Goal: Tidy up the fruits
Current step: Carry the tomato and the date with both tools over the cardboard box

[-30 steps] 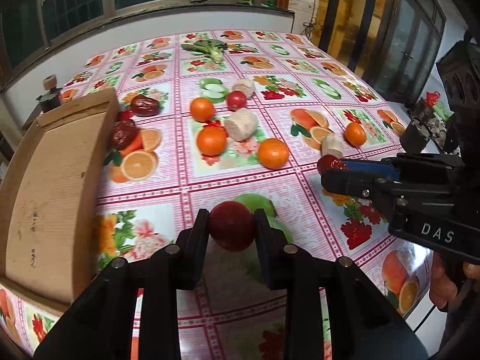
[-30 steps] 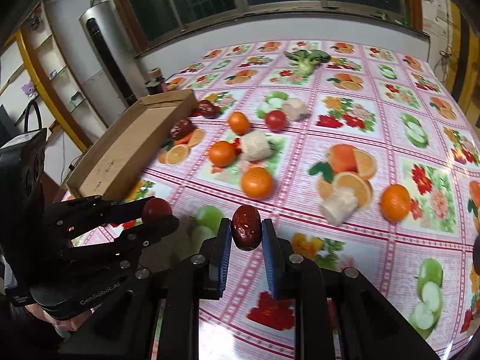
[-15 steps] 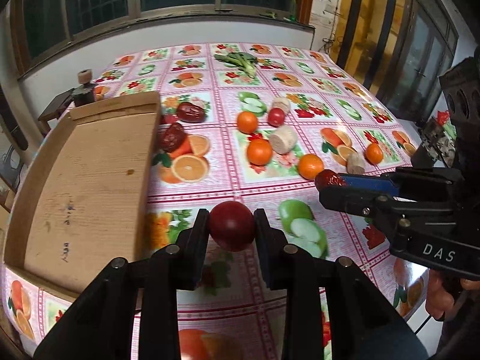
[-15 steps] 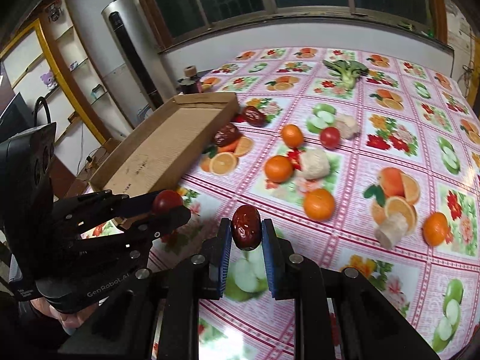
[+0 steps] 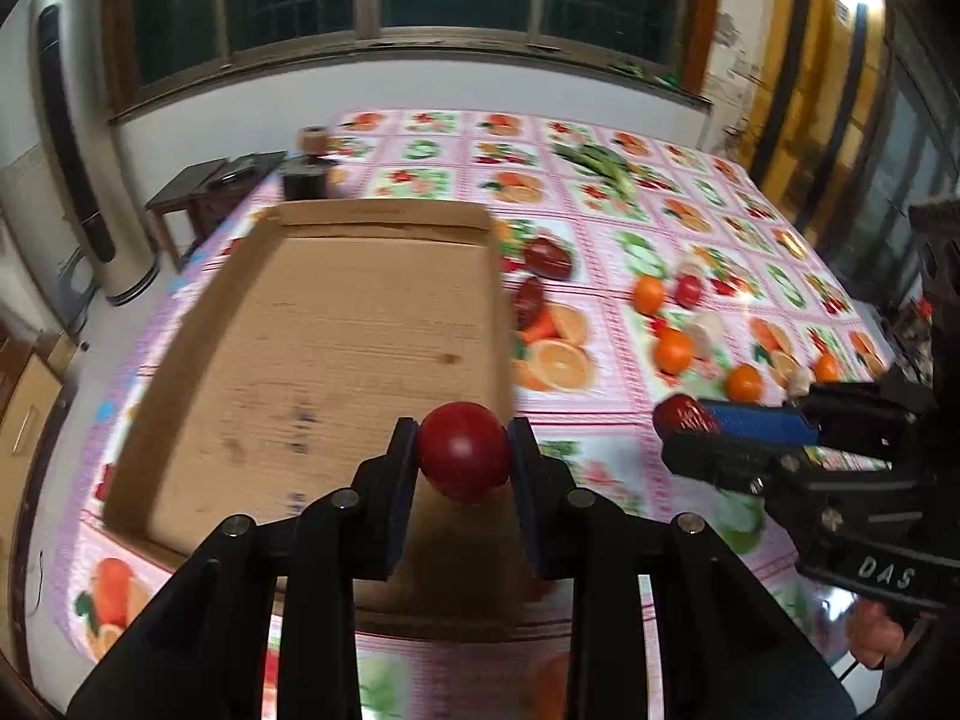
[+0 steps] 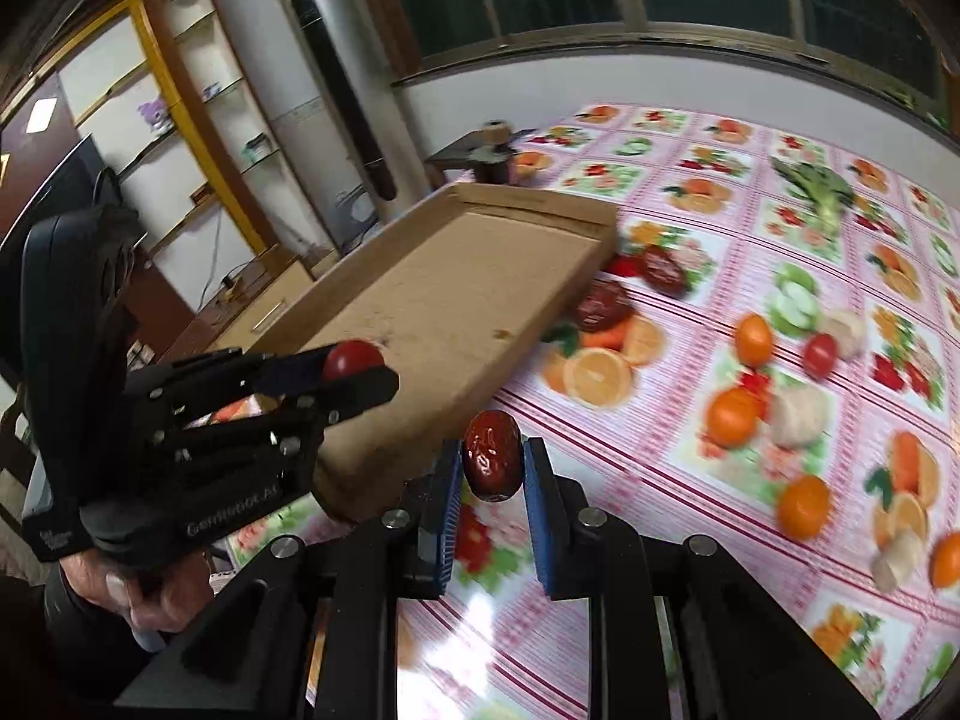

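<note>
My left gripper (image 5: 463,450) is shut on a round red tomato (image 5: 463,449) and hovers over the near right corner of the shallow cardboard tray (image 5: 336,360). In the right wrist view the same left gripper (image 6: 360,369) shows the tomato (image 6: 351,357) above the tray (image 6: 456,294). My right gripper (image 6: 492,468) is shut on a dark red jujube (image 6: 492,462), just off the tray's near right side; the right gripper (image 5: 690,420) also appears in the left wrist view with the jujube (image 5: 681,414). Oranges (image 6: 732,417), a small tomato (image 6: 819,354) and two jujubes (image 6: 600,303) lie on the tablecloth.
Pale root chunks (image 6: 798,411) sit among the oranges, and a green vegetable (image 6: 816,186) lies at the far side. A dark jar with a cork (image 5: 306,171) stands behind the tray. A tall floor unit (image 6: 336,84) and shelves stand to the left of the table.
Both grippers have swung left with their fruit, from over the open tablecloth to the tray. The tomato now hangs over the tray's corner and the jujube beside its edge.
</note>
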`<state>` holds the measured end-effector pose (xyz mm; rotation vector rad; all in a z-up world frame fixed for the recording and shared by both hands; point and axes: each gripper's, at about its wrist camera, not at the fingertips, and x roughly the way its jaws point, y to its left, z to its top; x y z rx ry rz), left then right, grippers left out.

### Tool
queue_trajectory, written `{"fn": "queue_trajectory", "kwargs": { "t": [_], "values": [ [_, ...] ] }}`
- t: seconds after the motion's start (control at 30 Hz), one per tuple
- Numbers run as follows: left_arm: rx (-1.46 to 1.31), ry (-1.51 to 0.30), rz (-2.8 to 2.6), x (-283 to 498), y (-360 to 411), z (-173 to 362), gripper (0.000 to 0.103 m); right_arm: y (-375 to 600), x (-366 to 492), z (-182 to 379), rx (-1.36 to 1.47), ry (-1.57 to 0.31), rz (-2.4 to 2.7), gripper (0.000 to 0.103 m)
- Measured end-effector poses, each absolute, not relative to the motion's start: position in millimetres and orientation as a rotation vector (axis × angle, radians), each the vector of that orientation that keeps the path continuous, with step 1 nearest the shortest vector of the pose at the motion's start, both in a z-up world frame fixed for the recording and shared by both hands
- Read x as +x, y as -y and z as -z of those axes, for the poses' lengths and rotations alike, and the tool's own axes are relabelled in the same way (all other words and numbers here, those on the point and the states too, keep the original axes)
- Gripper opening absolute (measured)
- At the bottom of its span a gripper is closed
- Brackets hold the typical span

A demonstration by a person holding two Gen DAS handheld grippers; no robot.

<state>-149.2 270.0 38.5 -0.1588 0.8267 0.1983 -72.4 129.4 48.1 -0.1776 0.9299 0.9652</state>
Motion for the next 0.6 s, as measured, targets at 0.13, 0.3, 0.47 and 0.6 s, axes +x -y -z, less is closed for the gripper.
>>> {"fn": "queue_trajectory", "kwargs": {
  "t": [0.13, 0.3, 0.47, 0.6],
  "values": [
    [-0.19, -0.821, -0.252, -154, -299, -38, 0.027, -161, -78, -46, -0.2, -0.934, -1.012, 0.02],
    [-0.215, -0.82, -0.293, -156, -324, -34, 0.027, -194, -84, -43, -0.233, -0.941, -1.063, 0.02],
    [-0.233, -0.834, -0.319, -158, -341, -28, 0.027, -228, -87, -28, -0.282, -0.971, -1.096, 0.02],
    [-0.245, -0.861, -0.325, -159, -351, -19, 0.027, -245, -89, -13, -0.319, -1.006, -1.106, 0.02]
  ]
}}
